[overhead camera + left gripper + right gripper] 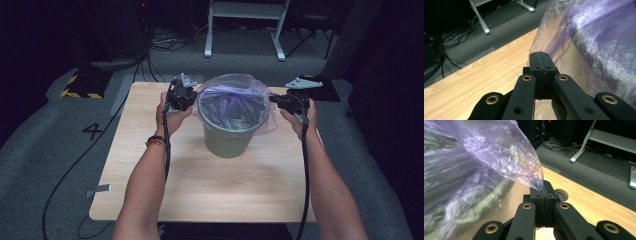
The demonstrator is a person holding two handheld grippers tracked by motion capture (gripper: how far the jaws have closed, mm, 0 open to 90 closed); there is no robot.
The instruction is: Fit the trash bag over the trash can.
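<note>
I hold the bag point(235, 95) pinched in both closed grippers, left point(192, 98) and right point(274, 99); I should pull its edges evenly down over the bin point(227, 142) rim.

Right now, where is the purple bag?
In the high view the purple bag drapes over the rim of the green bin at the table's middle, pinched at its edges by the left gripper and right gripper.

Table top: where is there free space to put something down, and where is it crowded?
The table is bare in front of the green bin, between the forearms, and along its left edge. The far part is crowded: the left gripper and right gripper pinch the purple bag there.
</note>
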